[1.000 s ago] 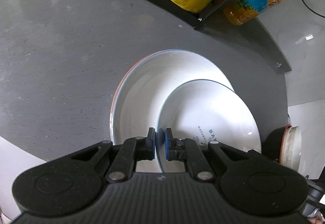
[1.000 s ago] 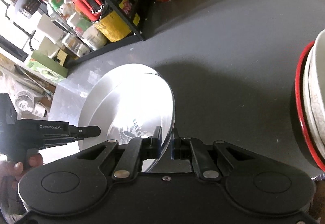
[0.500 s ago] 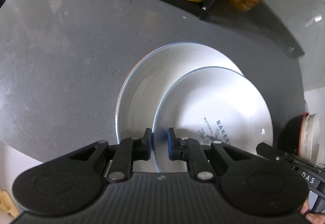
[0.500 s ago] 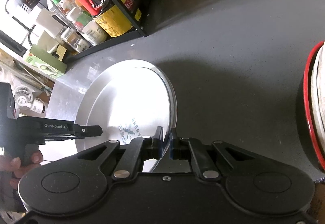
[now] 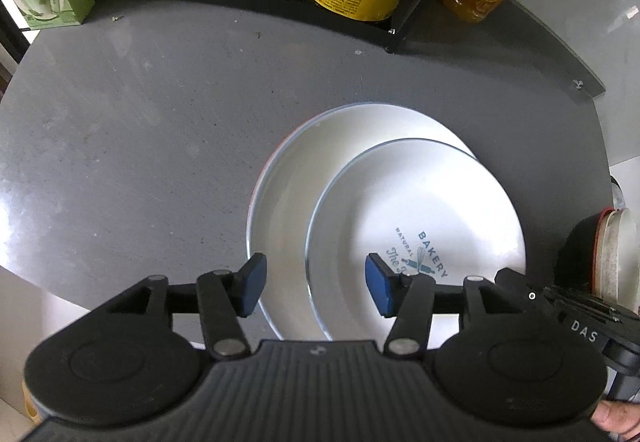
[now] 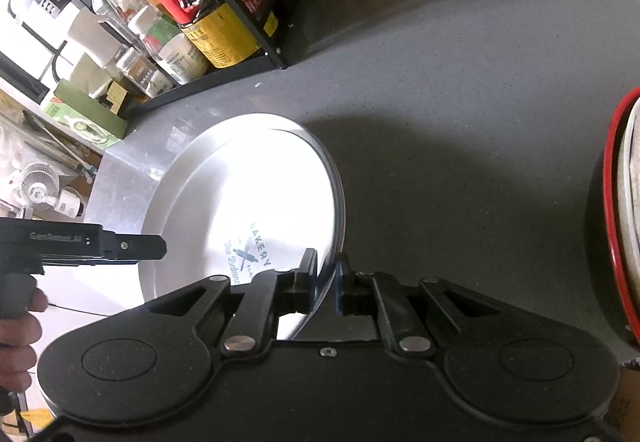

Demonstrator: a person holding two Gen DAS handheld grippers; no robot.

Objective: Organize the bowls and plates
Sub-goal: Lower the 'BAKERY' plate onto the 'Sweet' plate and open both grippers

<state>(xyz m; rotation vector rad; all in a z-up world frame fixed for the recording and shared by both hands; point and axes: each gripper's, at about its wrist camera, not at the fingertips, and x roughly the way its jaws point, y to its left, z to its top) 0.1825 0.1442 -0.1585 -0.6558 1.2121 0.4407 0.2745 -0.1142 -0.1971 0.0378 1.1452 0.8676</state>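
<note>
Grey counter: white plate (blue BAKERY print); left fingers wide, right fingers pinching rim.

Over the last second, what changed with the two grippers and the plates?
The left gripper opened and let go of the bakery plate, which now lies lower in the larger plate. The right gripper stays closed on the bakery plate's rim. The larger plate, the stacked bowls and the bottles on the rack have not moved.

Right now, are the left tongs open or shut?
Open: the left tongs have blue pads spread wide apart, straddling the bakery plate's rim without touching.
</note>
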